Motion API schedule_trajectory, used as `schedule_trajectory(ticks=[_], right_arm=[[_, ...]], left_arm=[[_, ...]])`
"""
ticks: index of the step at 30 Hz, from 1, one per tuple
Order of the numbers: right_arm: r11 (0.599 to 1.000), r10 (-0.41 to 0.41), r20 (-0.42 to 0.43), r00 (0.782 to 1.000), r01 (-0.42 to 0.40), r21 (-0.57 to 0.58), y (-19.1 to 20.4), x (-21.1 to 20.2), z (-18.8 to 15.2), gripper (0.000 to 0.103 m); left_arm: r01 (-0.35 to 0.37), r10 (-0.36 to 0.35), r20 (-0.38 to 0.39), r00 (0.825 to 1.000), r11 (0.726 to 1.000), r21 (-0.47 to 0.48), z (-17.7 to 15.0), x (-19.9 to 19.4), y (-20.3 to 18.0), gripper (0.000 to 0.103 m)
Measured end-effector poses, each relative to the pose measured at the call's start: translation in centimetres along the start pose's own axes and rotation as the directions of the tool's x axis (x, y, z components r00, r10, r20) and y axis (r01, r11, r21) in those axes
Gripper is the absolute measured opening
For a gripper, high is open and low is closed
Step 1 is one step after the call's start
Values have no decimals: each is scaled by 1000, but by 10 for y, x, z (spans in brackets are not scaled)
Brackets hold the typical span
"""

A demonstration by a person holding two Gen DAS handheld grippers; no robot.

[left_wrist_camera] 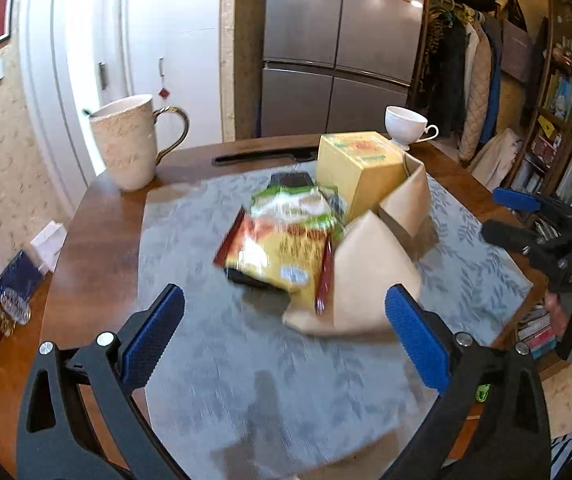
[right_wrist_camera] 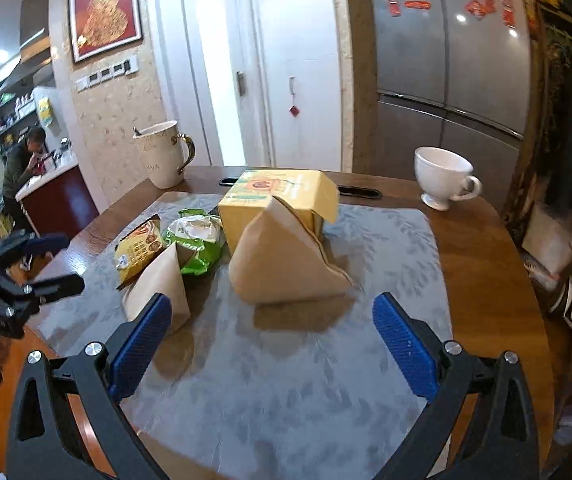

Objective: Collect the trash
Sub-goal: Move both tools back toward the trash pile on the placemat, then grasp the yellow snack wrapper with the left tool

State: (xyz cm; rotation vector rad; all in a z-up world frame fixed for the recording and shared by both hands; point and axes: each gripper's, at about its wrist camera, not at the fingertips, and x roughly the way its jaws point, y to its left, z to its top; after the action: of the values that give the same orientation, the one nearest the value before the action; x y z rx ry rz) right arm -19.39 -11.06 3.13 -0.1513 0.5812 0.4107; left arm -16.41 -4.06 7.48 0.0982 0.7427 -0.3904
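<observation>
Brown paper bag [right_wrist_camera: 286, 256], crumpled and folded open, sits in the middle of the grey leaf-patterned mat [right_wrist_camera: 286, 380] on the round wooden desk [right_wrist_camera: 481, 264]. A yellow carton [right_wrist_camera: 278, 196] stands tucked against the bag's far side, touching it. Just to the bag's left lie a green snack wrapper [right_wrist_camera: 196, 240] and a yellow-and-red snack packet [right_wrist_camera: 140, 250], partly overlapped by another flap of the brown paper; in the left wrist view the packet [left_wrist_camera: 282, 248] is blurred and looks lifted against the bag [left_wrist_camera: 369, 272].

The left tongs [left_wrist_camera: 284, 328] are spread wide and hold nothing; the right blue pad [left_wrist_camera: 413, 328] sits at the near edge of the bag, though contact cannot be told, and the left pad is apart from everything. The right tongs [right_wrist_camera: 272, 334] are likewise wide open and empty, hovering just in front of the bag, with the left blue pad [right_wrist_camera: 142, 344] close by the paper flap.

Beyond the bag, a tall cream mug with a gold handle [right_wrist_camera: 166, 154] stands at the far left of the desk and a white teacup [right_wrist_camera: 441, 178] at the far right. A hand [left_wrist_camera: 561, 312] grips the right tool at the edge of the left wrist view.
</observation>
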Motion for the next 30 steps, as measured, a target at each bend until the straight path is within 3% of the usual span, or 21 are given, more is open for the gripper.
schedule_trajectory(ticks=[4, 8, 10, 12, 16, 19, 27, 30], right_arm=[[996, -50, -41, 998, 47, -71, 2, 21, 5, 99], [994, -25, -77, 997, 17, -110, -1, 33, 7, 99], [992, 0, -106, 994, -13, -123, 0, 39, 8, 99], [987, 1, -112, 994, -19, -159, 4, 42, 12, 99], [973, -21, -86, 996, 0, -232, 9, 47, 16, 99], [968, -34, -100, 994, 8, -251, 11, 58, 19, 99], [940, -87, -85, 993, 54, -336, 22, 79, 21, 99], [941, -96, -86, 992, 62, -334, 21, 86, 23, 99]], left_arm=[[23, -22, -38, 999, 999, 24, 12, 20, 5, 101], [73, -72, -70, 995, 997, 11, 18, 35, 10, 101], [159, -162, -104, 981, 986, -42, 21, 45, 18, 101], [195, -202, -141, 969, 979, -62, 24, 55, 22, 101], [155, -155, -133, 979, 988, -7, 26, 61, 23, 101], [172, -175, -168, 970, 985, -33, 25, 73, 28, 101], [148, -144, -170, 975, 989, 10, 26, 91, 31, 101], [144, -136, -181, 974, 989, 36, 27, 97, 28, 91]])
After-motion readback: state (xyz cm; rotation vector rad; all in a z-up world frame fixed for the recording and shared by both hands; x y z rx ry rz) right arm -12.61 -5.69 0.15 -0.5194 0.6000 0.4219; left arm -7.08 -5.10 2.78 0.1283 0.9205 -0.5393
